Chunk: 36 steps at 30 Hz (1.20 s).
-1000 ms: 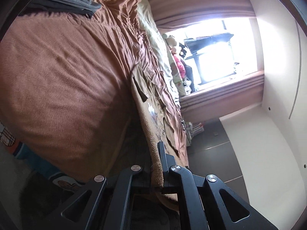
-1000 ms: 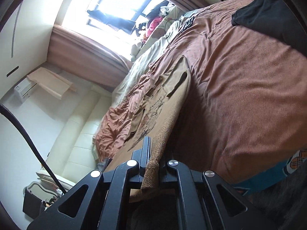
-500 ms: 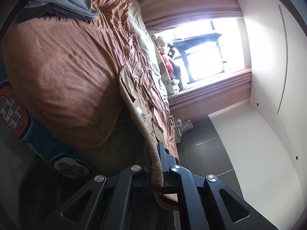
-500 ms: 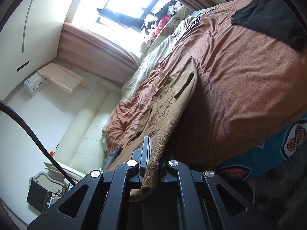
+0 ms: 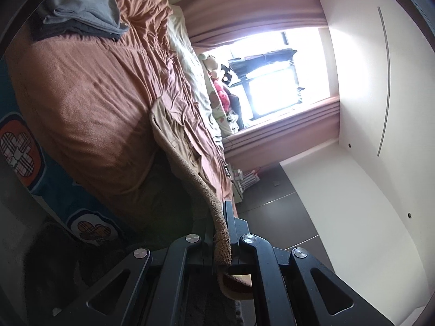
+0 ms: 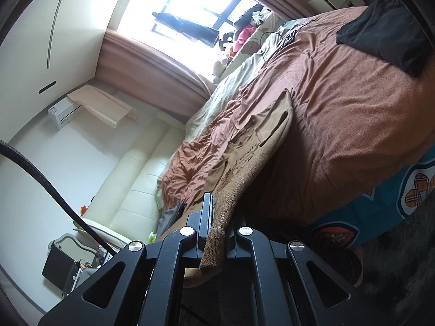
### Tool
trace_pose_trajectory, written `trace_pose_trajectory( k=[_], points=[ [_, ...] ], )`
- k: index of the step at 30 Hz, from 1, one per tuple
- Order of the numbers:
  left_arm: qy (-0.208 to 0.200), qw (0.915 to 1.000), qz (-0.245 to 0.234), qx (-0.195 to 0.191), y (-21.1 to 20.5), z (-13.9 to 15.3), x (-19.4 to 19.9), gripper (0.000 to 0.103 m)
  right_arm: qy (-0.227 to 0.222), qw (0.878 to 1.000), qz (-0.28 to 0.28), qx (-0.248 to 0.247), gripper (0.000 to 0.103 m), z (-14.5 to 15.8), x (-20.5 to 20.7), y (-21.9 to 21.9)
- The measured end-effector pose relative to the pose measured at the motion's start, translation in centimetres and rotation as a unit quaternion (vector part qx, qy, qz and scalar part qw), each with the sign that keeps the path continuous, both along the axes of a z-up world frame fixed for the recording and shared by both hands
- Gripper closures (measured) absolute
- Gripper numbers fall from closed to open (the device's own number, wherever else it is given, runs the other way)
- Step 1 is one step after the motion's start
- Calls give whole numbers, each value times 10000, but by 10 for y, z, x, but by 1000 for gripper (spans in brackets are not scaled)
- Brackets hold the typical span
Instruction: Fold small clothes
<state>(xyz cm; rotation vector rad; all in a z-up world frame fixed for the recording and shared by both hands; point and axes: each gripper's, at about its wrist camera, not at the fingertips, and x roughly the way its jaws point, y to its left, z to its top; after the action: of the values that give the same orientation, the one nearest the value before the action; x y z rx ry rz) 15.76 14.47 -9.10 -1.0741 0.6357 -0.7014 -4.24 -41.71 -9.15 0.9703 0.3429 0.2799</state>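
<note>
Low in the middle of the left wrist view, the left tool (image 5: 221, 233) is clamped on the ribbed hem of a tan garment (image 5: 174, 135), the knit edge pinched between its dark fingers (image 5: 229, 217) and a curl of cloth hanging below them. The right tool (image 6: 214, 231), low in the middle of its own view, is pinched shut on the same ribbed hem at the other corner.

From both tools the garment runs up toward the centre of each frame, stretched in the air near the tools, its far part lying on the brown blanket of the bed (image 5: 81, 103). In the right wrist view a print shows on the cloth.

This looks like the spreading step: the hem is gripped at two corners and drawn taut toward the bed's near edge before any fold is made. The next move probably calls for lowering both tools together so the garment lies flat, with the tension kept even so the hem does not skew.

Both tools sit rolled on their sides, so the bed runs steeply across each view. A folded grey pile (image 5: 81, 8) lies in the upper left of the left view and a black one (image 6: 380, 30) in the upper right of the right view, both well apart from the garment.
</note>
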Motion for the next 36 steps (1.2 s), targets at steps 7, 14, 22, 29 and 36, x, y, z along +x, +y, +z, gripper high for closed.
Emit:
trace_pose_trajectory(
  k=[7, 14, 22, 29, 36],
  points=[
    [-12, 10000, -46, -72, -1, -1, 15, 100, -16, 10000, -32, -17, 102, 3, 13, -7],
    [-113, 9999, -93, -79, -9, 16, 45, 100, -22, 10000, -64, -57, 102, 14, 41, -16],
    [-247, 9996, -151, -16, -21, 42, 91, 100, -28, 9999, -52, -143, 102, 27, 77, -27],
    [-294, 9993, -149, 189, -39, 65, 142, 100, -75, 9998, -34, -156, 102, 39, 128, -46],
    [-325, 9987, -52, 387, -48, 82, 184, 100, -124, 9991, 100, -387, 102, 61, 193, -52]
  ],
)
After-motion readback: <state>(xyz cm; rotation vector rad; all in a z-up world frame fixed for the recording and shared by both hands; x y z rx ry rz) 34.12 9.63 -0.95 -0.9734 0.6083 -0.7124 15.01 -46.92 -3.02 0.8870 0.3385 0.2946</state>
